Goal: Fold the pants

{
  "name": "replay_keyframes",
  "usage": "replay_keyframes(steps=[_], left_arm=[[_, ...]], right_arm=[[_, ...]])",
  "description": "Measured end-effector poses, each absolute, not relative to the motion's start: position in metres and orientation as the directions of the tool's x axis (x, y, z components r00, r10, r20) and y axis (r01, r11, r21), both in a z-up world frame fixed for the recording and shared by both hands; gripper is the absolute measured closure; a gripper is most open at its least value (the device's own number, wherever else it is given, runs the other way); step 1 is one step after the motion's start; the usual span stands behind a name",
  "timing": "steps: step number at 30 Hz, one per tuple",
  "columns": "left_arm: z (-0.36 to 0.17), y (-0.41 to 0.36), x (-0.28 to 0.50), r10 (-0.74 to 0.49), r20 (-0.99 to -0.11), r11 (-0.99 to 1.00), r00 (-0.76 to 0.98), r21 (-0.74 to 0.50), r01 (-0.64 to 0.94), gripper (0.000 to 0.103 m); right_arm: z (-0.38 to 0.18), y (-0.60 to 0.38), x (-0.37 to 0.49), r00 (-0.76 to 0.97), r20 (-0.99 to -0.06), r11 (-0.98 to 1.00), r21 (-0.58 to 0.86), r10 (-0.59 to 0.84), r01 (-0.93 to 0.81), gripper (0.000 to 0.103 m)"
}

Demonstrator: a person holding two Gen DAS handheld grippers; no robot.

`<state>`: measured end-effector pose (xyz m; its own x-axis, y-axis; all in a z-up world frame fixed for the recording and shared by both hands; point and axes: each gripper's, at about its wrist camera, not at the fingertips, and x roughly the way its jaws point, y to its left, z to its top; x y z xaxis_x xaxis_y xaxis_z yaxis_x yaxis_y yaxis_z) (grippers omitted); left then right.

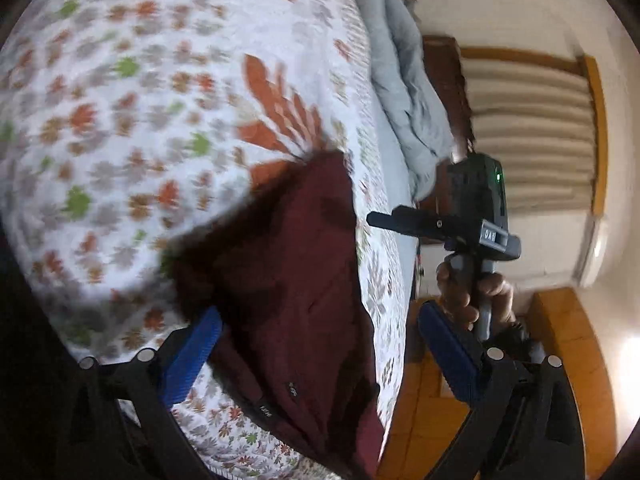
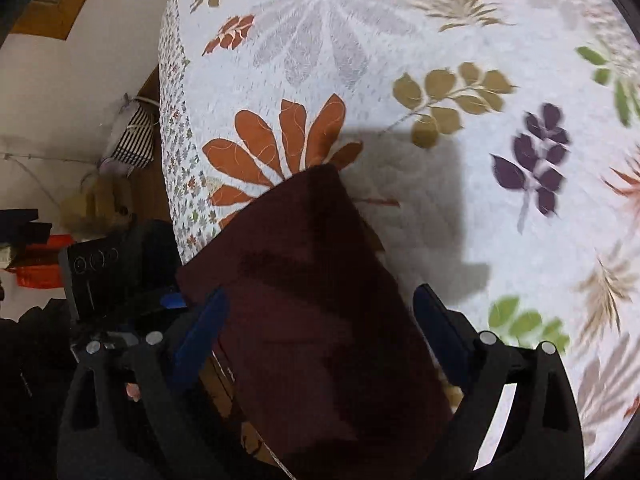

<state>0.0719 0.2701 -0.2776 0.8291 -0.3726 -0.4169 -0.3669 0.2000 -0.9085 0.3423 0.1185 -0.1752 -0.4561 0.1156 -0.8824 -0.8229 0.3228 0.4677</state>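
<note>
While the maroon pants (image 1: pixel 288 280) lie folded near the edge of the leaf-patterned bedspread (image 1: pixel 120 120), the left gripper (image 1: pixel 320 344) and the right gripper (image 2: pixel 320 320) each hang over them with 2 blue fingers (image 1: pixel 192 356) spread wide, pinching nothing.
</note>
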Motion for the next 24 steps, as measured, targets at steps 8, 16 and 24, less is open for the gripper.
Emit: replay_keyframes(steps=[8,16,24], left_arm=[[-0.284,0.267,0.084,-0.348,-0.457,0.244,0.819,-0.887,-0.391,0.004],[-0.275,0.263,0.059,-0.345,-0.499,0.222,0.795,-0.866,-0.448,0.012],[-0.290,0.261,0.067,-0.358,-0.511,0.204,0.782,-0.859,-0.469,0.004]], right_arm=[[-0.205,0.151,0.338,-0.561,-0.824,0.261,0.559,0.071,-0.787,0.010],[-0.226,0.169,0.325,-0.601,-0.799,0.212,0.587,-0.002,-0.781,0.009],[-0.226,0.168,0.328,-0.596,-0.803,0.215,0.580,-0.012,-0.786,0.008]])
